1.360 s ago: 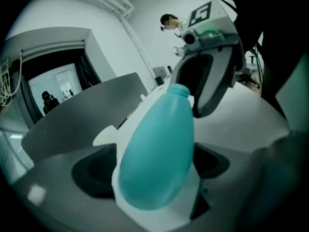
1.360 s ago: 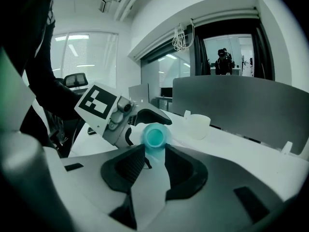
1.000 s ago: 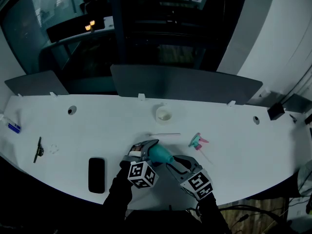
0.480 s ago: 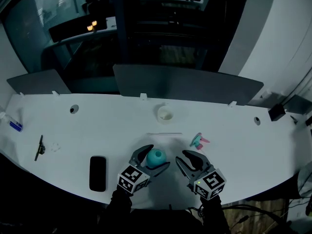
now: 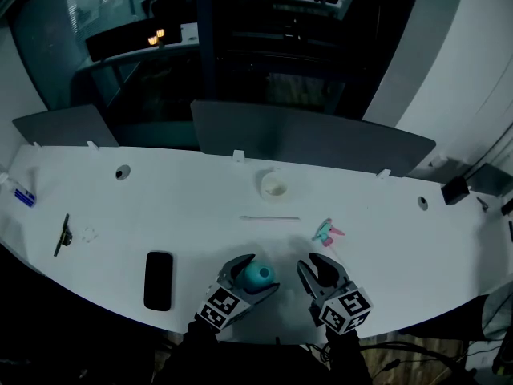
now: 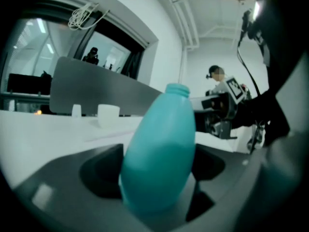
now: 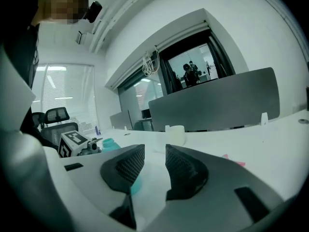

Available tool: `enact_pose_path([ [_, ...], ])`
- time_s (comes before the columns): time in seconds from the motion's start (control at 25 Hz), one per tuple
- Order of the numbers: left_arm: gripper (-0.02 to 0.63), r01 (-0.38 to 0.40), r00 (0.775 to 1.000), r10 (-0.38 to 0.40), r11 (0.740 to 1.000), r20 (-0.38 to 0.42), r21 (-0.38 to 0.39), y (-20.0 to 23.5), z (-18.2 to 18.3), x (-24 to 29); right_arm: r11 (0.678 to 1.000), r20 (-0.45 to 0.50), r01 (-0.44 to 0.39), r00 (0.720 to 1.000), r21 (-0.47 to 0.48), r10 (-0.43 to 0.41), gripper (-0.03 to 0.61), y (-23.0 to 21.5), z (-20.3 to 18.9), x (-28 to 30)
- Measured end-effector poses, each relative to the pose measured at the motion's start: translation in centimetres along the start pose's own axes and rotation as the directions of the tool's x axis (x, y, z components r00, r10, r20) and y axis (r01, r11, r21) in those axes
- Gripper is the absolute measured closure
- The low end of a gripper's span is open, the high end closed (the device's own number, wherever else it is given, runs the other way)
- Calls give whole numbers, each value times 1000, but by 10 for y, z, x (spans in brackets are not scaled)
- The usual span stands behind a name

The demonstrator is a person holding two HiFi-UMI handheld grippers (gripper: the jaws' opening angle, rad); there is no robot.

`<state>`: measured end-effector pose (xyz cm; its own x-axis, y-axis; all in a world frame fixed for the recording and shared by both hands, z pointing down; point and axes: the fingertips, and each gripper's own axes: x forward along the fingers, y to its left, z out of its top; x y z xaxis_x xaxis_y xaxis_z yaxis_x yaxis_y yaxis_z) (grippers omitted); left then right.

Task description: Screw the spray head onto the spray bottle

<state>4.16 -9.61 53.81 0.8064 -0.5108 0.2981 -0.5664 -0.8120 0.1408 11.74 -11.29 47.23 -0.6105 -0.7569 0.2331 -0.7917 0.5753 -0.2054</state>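
Note:
The teal spray bottle [image 5: 259, 274] stands near the table's front edge, its open neck up, and my left gripper [image 5: 256, 278] is shut on its body. In the left gripper view the bottle [image 6: 161, 144] fills the space between the dark jaws. My right gripper [image 5: 314, 265] hovers just right of the bottle, jaws a little apart with nothing between them [image 7: 154, 166]. The pink and teal spray head [image 5: 325, 233] lies on the table beyond the right gripper, apart from both grippers.
A thin white tube [image 5: 270, 217] lies mid-table and a small white cup [image 5: 273, 186] stands behind it. A black phone [image 5: 158, 280] lies left of my left gripper. A dark tool [image 5: 62, 236] sits far left. Grey divider panels [image 5: 313, 139] line the back edge.
A second ago both grippers met at the tilted bottle. The right gripper has since drawn away to the right, and the left gripper holds the bottle upright, closer to the front edge.

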Motion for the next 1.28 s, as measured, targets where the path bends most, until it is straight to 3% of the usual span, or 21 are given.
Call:
enact_pose_path([
  [0.24, 198, 4, 1000, -4, 1000, -5, 9, -2, -1, 1, 998, -40, 54, 998, -20, -55, 440, -17, -9, -7],
  [0.36, 198, 5, 1000, -5, 1000, -12, 12, -3, -2, 1, 992, -169, 85, 981, -91, -100, 440, -42, -20, -10],
  [0.44, 198, 4, 1000, -3, 1000, -11, 17, -2, -2, 1, 991, -295, 58, 951, -122, -93, 440, -63, -27, -9],
  [0.6, 196, 4, 1000, -4, 1000, -12, 17, -2, -3, 1, 986, -524, -6, 848, -164, -82, 439, -108, -28, 1],
  [0.72, 196, 3, 1000, -3, 1000, -12, 16, -2, -3, 1, 988, -681, -29, 728, -152, -84, 439, -133, -33, 10],
  [0.8, 196, 3, 1000, -3, 1000, -12, 15, -2, -3, 1, 996, -762, -19, 646, -87, -54, 440, -140, -41, 16],
  [0.96, 196, 4, 1000, -4, 1000, -14, 12, -2, -3, 0, 1000, -870, -17, 494, -7, 2, 440, -139, -62, 24],
  [1.16, 196, 3, 1000, -3, 1000, -10, 17, -3, -2, 0, 999, -910, -35, 415, -7, 8, 444, -140, -78, 37],
  [1.28, 195, 2, 1000, -2, 1000, -13, 15, -2, -2, 1, 999, -936, -42, 353, -3, 12, 448, -137, -81, 38],
])
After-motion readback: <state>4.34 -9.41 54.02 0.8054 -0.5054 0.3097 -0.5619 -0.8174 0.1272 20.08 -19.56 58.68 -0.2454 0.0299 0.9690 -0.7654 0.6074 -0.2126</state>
